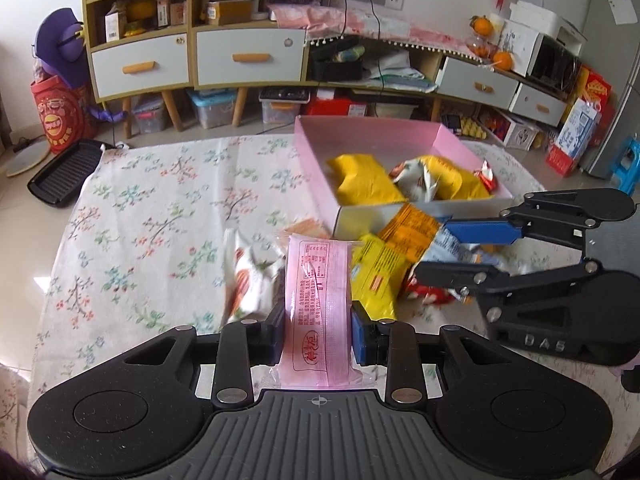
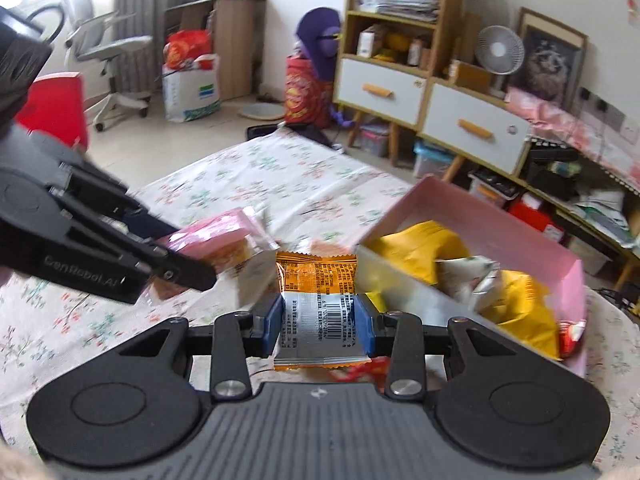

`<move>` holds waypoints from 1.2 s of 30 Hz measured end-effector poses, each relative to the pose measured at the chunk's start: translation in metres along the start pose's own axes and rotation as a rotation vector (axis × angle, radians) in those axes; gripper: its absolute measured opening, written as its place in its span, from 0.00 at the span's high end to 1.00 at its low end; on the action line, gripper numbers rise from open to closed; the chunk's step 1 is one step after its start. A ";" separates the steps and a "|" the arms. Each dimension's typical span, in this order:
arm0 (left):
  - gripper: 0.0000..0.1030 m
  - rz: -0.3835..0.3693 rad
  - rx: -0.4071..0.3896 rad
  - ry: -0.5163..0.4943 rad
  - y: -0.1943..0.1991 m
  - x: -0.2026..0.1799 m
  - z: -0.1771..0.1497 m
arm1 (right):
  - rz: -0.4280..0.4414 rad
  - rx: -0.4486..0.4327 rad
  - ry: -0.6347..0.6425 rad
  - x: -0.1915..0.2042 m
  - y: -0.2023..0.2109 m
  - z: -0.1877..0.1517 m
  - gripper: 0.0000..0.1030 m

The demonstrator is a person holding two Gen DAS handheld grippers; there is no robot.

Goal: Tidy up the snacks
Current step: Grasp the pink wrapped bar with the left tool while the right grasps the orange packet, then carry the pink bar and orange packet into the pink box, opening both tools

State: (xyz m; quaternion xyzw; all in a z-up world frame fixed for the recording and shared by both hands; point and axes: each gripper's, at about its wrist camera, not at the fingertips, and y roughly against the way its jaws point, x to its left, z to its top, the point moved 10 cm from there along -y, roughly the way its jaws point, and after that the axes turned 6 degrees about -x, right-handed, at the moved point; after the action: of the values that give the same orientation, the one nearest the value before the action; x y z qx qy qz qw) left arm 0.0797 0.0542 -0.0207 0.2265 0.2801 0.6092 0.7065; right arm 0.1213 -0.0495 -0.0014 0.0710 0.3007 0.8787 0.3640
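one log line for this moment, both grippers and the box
left gripper: shut on pink packet | right gripper: shut on orange packet | pink box: holds yellow bags

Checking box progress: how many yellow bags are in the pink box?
2: one yellow bag at the box's left, one at its right; more may hide underneath.
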 end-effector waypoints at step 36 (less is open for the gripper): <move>0.71 0.041 -0.094 -0.136 -0.162 -0.089 0.118 | -0.302 -0.025 -0.450 -0.178 -0.040 -0.007 0.66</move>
State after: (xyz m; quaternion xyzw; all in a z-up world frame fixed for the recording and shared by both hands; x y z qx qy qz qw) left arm 0.2688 -0.0566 -0.0298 0.2396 0.1981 0.6191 0.7211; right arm 0.2721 -0.1522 -0.0132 0.2144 0.2083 0.7801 0.5497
